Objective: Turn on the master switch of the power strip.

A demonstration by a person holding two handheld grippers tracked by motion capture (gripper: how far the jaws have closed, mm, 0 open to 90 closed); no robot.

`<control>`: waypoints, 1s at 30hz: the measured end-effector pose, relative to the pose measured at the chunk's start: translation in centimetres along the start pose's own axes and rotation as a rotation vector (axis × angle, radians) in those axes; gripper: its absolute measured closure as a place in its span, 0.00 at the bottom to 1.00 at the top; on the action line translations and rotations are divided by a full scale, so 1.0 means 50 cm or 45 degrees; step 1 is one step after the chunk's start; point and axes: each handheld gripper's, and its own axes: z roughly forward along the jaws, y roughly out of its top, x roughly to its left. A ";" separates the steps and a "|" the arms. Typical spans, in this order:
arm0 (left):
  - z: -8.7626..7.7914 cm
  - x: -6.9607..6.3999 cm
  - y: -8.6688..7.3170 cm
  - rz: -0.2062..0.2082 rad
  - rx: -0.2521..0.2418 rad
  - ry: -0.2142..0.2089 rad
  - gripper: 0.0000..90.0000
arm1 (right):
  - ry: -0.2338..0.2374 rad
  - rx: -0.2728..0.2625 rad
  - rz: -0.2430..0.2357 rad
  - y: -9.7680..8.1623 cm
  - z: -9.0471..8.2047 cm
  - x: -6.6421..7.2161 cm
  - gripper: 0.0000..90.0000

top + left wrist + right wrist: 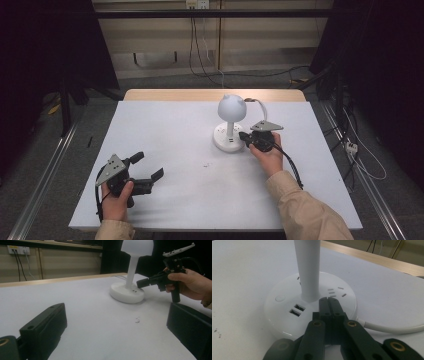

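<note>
Two grippers: right gripper (243,136) fingers together over the lamp (231,122) base, left gripper (148,166) fingers apart.

A person's left hand (116,200) grips the left gripper (148,166) at seven o'clock on the table, its two black jaws spread wide and aimed toward two o'clock, grey plate on top. At three o'clock of centre, the right hand (270,156), in a beige sleeve (305,210), holds the right gripper (243,135) level, jaws pressed together with nothing between them, tips pointing toward nine o'clock. A black cable trails back along the right forearm.
</note>
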 end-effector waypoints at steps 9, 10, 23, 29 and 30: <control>0.000 0.000 0.000 0.004 0.002 -0.003 0.03 | 0.002 0.004 -0.013 0.001 0.002 0.002 1.00; 0.000 0.000 0.000 0.005 0.001 -0.003 0.03 | 0.003 0.003 -0.009 0.000 0.002 0.002 1.00; 0.000 -0.003 0.000 0.008 0.003 -0.006 0.03 | 0.016 -0.002 -0.006 -0.001 0.005 -0.001 1.00; 0.000 -0.005 0.001 0.010 0.002 -0.008 0.03 | 0.014 0.001 -0.014 -0.002 0.006 0.000 1.00; 0.000 -0.005 0.001 0.009 0.003 -0.008 0.03 | 0.014 0.001 -0.013 -0.002 0.006 0.000 1.00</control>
